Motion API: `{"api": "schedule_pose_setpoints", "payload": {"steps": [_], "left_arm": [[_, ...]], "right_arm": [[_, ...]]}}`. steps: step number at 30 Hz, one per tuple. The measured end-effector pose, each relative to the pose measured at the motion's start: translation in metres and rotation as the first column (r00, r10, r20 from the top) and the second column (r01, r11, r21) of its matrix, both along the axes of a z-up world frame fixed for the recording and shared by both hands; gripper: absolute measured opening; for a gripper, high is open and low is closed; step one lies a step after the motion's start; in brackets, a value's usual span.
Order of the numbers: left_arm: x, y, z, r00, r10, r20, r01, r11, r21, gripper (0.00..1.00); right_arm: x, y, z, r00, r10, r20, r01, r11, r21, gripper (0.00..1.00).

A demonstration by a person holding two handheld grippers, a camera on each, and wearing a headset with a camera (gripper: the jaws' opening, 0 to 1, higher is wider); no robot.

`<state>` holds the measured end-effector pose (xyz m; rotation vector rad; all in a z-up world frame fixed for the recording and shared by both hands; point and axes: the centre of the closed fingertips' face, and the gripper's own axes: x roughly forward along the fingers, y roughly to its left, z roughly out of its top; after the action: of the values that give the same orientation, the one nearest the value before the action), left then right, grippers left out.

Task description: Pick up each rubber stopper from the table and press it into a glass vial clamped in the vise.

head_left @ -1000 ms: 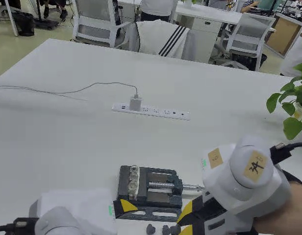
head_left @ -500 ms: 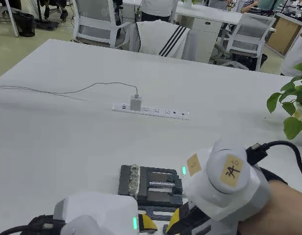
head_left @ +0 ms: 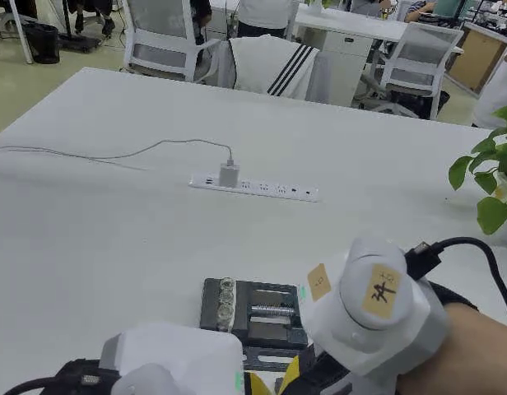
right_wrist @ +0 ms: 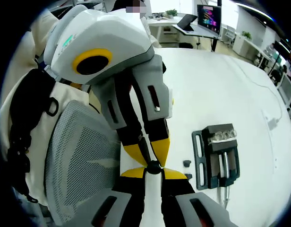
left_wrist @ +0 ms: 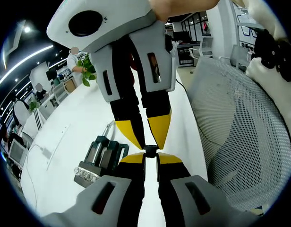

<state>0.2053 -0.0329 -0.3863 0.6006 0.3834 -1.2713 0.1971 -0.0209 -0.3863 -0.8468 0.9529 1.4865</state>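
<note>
A rubber stopper [right_wrist: 154,166] is being pinched at the point where the tips of the left gripper [left_wrist: 150,160] and the right gripper [right_wrist: 154,175] are meeting. Both pairs of jaws are being held almost closed on it, near the edge of the white table [right_wrist: 221,85]. Glass vials [right_wrist: 221,135] are being held in a row in the vise [right_wrist: 216,156], well apart from the grippers. A loose stopper [right_wrist: 186,163] is lying just beside the vise.
</note>
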Motion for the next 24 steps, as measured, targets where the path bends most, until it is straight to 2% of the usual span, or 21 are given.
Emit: {"api": "schedule_pose_setpoints", "payload": {"steps": [4, 16, 24], "left_arm": [[-0.0009, -0.0002, -0.0013, 1.000, -0.010, 0.003, 0.010, 1.000, 0.011, 0.05], [-0.0020, 0.0009, -0.0017, 1.000, 0.003, -0.009, -0.003, 1.000, -0.003, 0.04], [-0.0005, 0.0037, -0.0001, 0.998, 0.045, -0.042, -0.047, 0.997, -0.054, 0.04]], "right_arm": [[-0.0009, -0.0001, -0.0012, 1.000, 0.002, -0.002, -0.002, 1.000, -0.003, 0.08], [-0.0023, 0.0010, -0.0014, 1.000, 0.012, -0.002, -0.012, 1.000, 0.000, 0.08], [-0.0014, 0.0022, 0.0007, 0.999, 0.036, 0.010, -0.037, 0.999, 0.024, 0.09]]}}
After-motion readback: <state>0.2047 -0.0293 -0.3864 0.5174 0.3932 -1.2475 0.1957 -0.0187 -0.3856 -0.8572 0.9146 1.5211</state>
